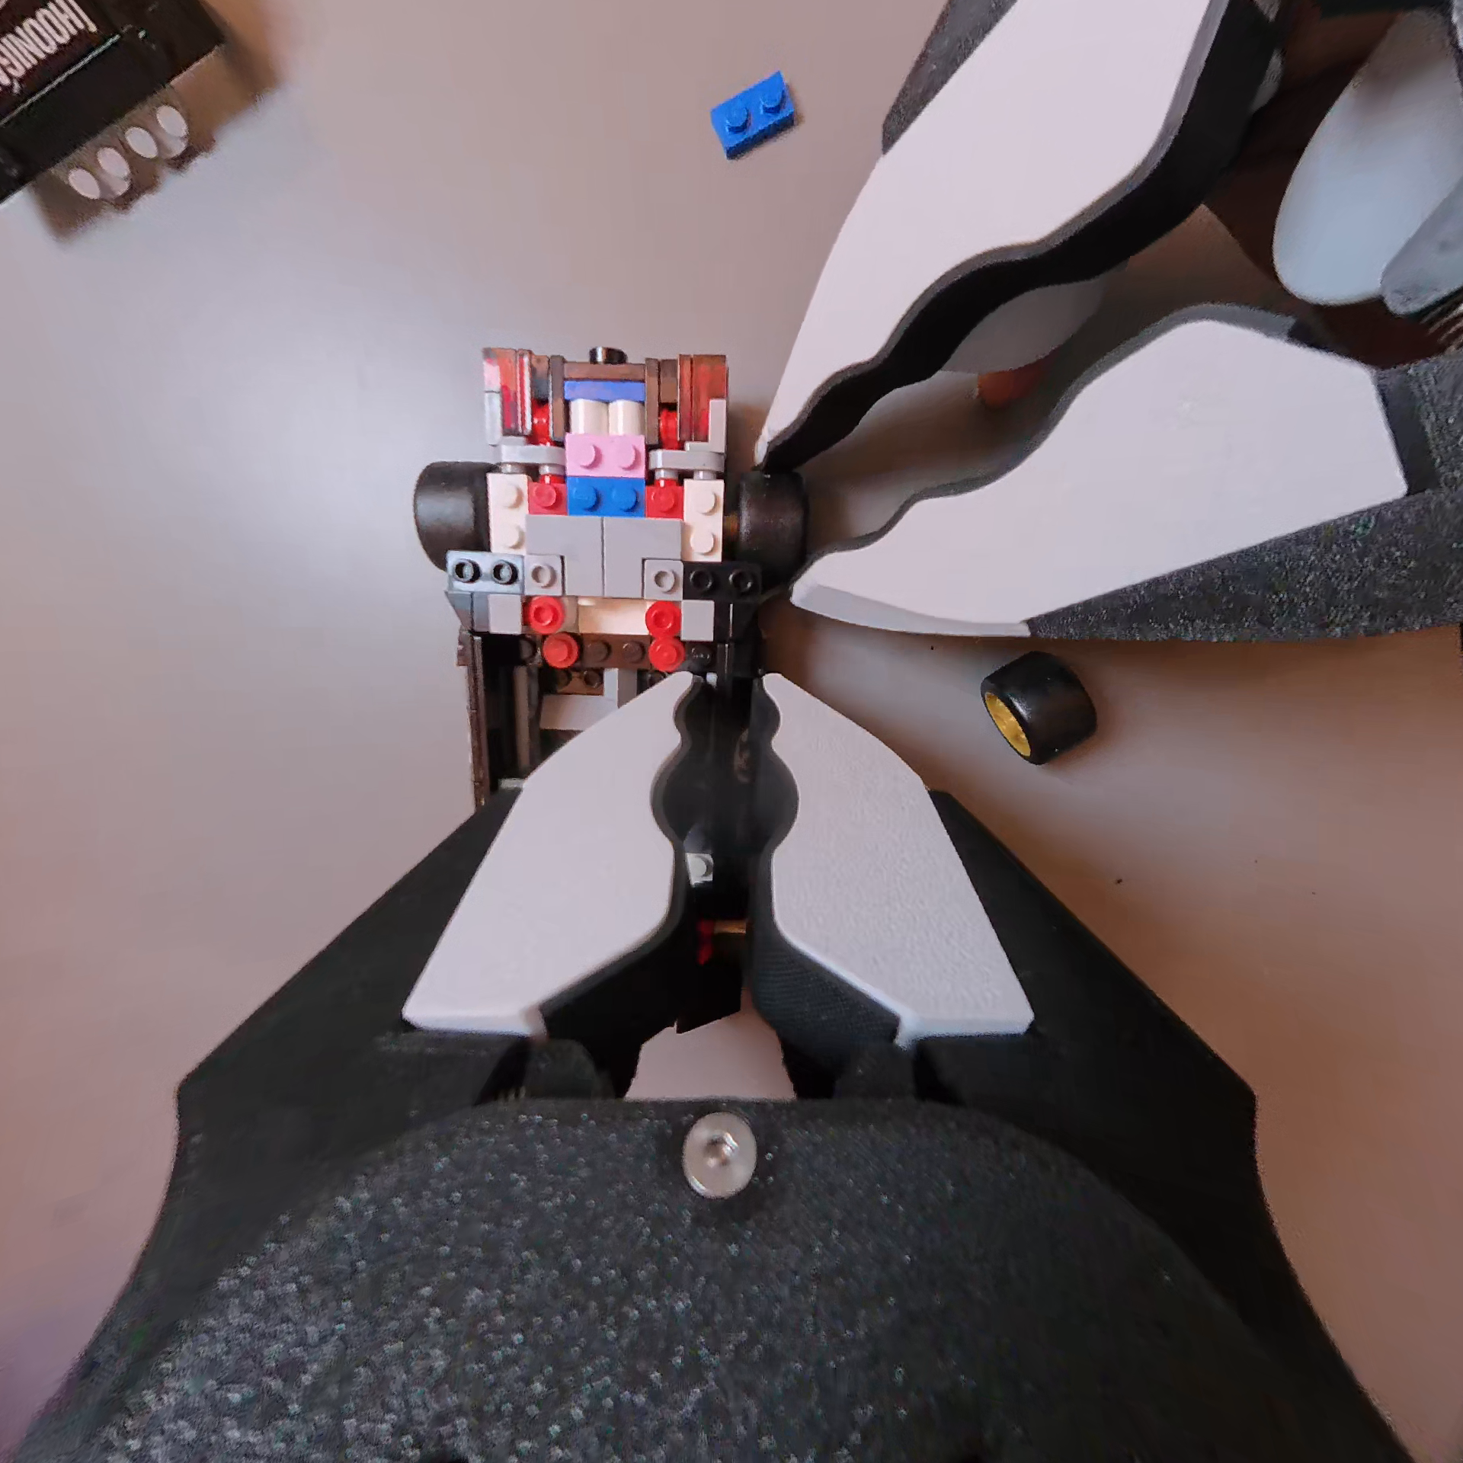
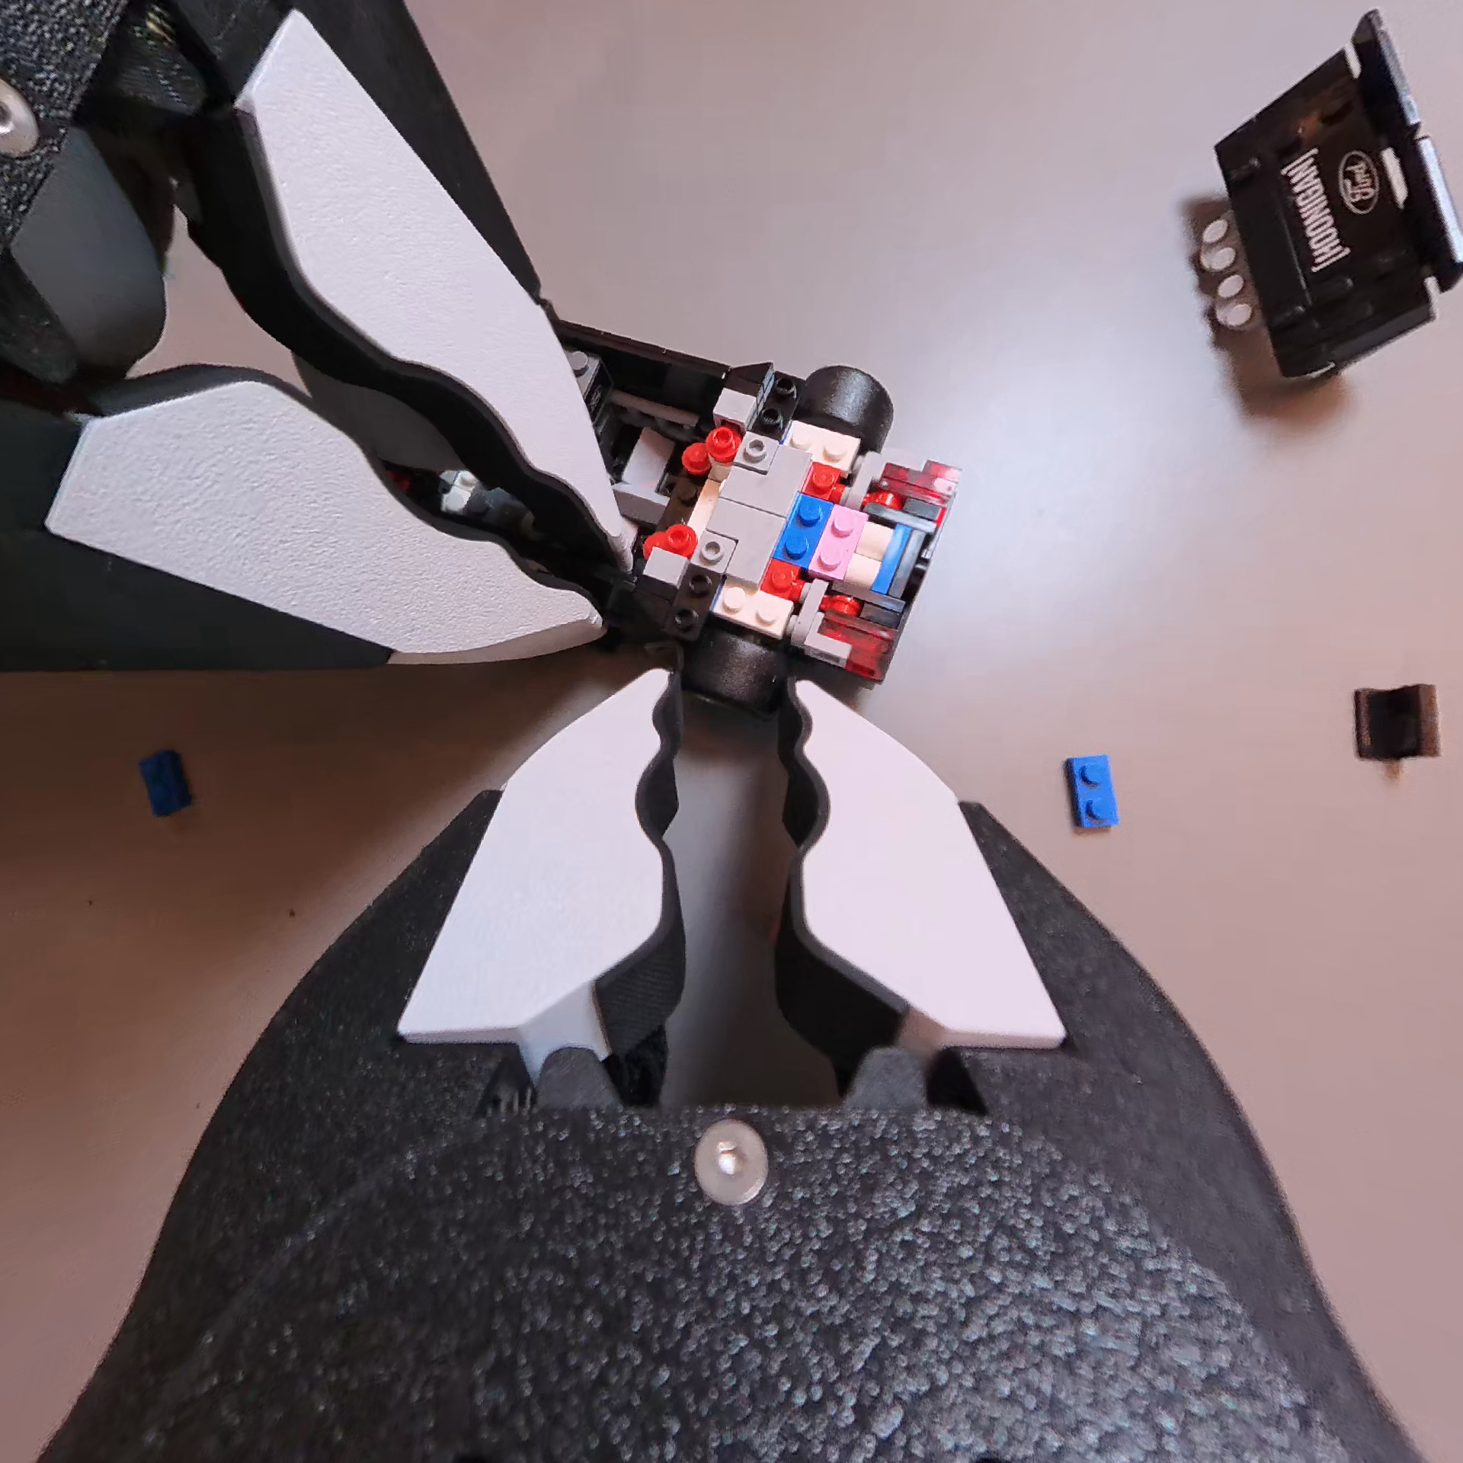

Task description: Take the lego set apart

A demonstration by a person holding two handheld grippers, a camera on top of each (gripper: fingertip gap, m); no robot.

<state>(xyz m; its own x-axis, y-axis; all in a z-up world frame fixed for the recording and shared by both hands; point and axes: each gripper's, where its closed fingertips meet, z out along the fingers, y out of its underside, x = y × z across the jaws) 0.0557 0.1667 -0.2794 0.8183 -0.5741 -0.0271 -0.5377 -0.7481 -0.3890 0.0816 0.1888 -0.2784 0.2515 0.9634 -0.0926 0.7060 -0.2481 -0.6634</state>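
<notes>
Left wrist view, left to right. A black part (image 1: 95,87) with a row of four white studs lies at the top left corner of the table (image 1: 237,475). The lego car (image 1: 606,538) sits on the table at centre, studs up, with grey, red, blue, pink and white bricks exposed. A black wheel (image 1: 443,514) is mounted on its left side and another wheel (image 1: 772,522) on its right. The left gripper (image 1: 724,689) enters from below; its jaws are clamped on the black right side wall of the car. A blue plate (image 1: 752,115) lies loose beyond the car. The right gripper (image 1: 780,526) enters from the upper right; its tips sit either side of the right wheel. A loose wheel (image 1: 1039,716) with a gold hub lies on the table just below that gripper.

Right wrist view, left to right. A blue plate (image 2: 166,784) lies at the left. The left gripper (image 2: 613,590) grips the car (image 2: 776,522). The right gripper (image 2: 728,697) has its jaws parted around the near wheel (image 2: 732,669); contact cannot be told. A second blue plate (image 2: 1092,792), a small black piece (image 2: 1397,720) and the black part (image 2: 1338,237) lie at the right.
</notes>
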